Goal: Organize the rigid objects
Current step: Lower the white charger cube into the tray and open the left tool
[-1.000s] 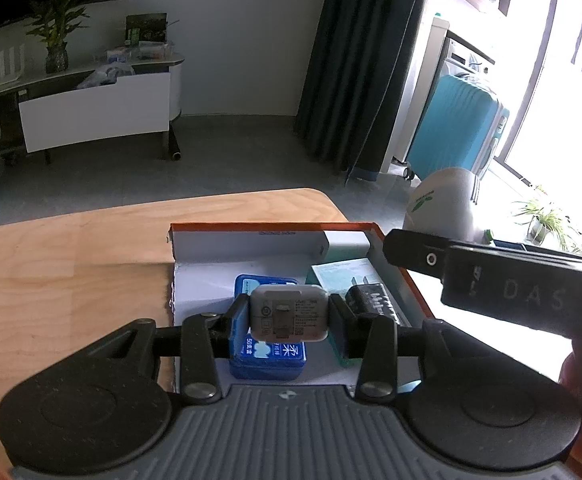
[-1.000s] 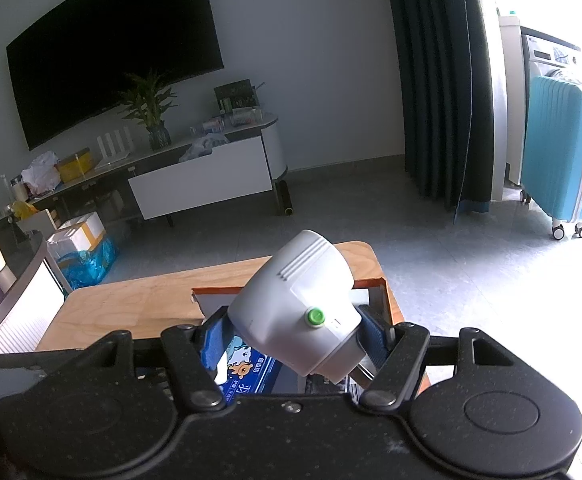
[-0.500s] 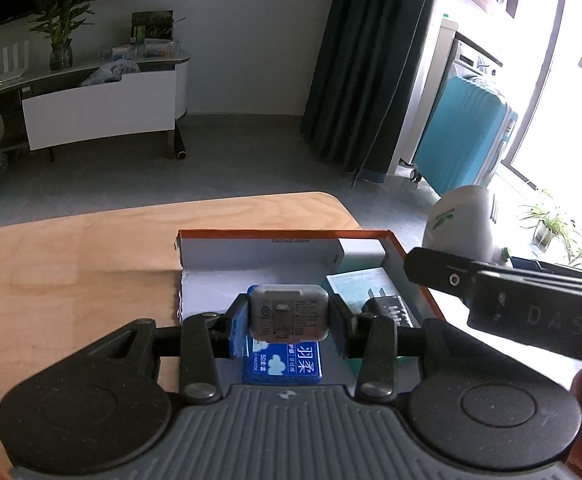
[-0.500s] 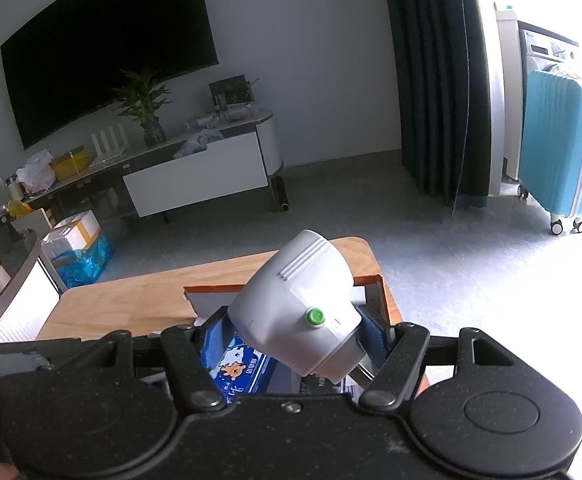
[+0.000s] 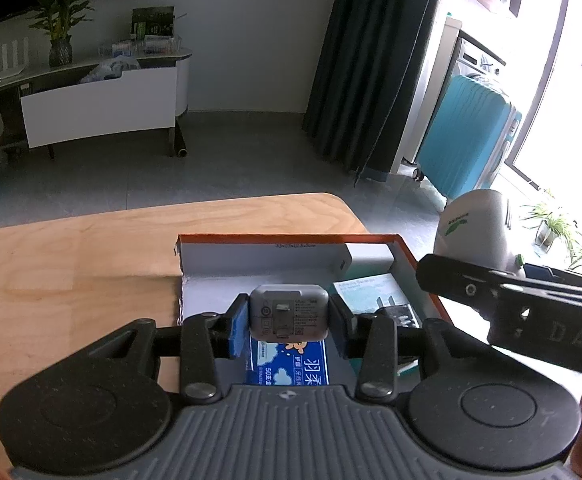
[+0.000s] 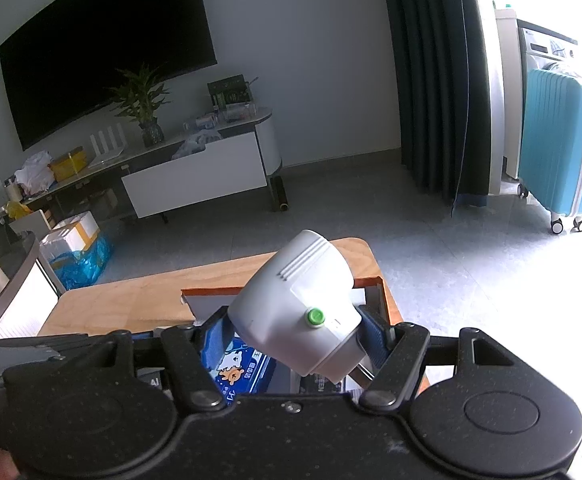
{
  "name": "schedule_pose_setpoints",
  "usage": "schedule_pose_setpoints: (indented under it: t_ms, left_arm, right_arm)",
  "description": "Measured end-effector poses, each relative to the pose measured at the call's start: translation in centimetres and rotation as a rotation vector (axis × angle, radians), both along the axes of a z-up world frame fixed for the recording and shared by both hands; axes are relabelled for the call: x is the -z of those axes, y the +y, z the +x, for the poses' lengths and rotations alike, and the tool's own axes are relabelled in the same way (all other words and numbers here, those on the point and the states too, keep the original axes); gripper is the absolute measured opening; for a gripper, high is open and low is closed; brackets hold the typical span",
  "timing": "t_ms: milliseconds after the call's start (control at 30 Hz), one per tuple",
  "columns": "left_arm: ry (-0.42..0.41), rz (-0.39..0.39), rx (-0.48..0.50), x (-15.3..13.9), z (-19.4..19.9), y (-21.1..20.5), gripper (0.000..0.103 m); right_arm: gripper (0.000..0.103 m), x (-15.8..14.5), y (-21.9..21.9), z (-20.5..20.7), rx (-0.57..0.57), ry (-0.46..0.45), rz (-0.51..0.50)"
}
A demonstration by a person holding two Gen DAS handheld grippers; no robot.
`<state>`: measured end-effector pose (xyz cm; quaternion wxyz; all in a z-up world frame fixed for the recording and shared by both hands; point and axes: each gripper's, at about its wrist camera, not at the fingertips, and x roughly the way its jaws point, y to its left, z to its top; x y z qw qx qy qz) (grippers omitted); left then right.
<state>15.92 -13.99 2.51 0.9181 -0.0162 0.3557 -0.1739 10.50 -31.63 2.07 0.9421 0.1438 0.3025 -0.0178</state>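
My left gripper (image 5: 289, 322) is shut on a white charger block (image 5: 289, 312) and holds it above an open orange-rimmed white box (image 5: 291, 237) on the wooden table (image 5: 71, 272). In the box lie a blue tissue pack (image 5: 291, 364), a teal booklet (image 5: 365, 286), a black plug adapter (image 5: 397, 314) and a white block (image 5: 371, 258). My right gripper (image 6: 297, 338) is shut on a white device with a green button (image 6: 295, 312), held over the box's right side (image 6: 389, 304). The device also shows in the left wrist view (image 5: 475, 230).
The table ends just beyond the box (image 6: 365, 250). Past it are grey floor, a white TV cabinet (image 5: 99, 100), dark curtains (image 5: 371, 60) and a teal suitcase (image 5: 467, 140).
My left gripper has pulled back a little with the charger, so more of the box's far wall and the tissue pack show. The right gripper has stayed beside it with its device.
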Motion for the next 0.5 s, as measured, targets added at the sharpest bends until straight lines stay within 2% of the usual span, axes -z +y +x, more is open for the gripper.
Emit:
schedule_pose_setpoints:
  t_ms: [500]
  left_arm:
    - [0.007,-0.012,-0.006,0.04,1.1,0.19,0.042]
  right_arm:
    - [0.08,-0.1,0.1,-0.35,-0.018,0.009,0.006]
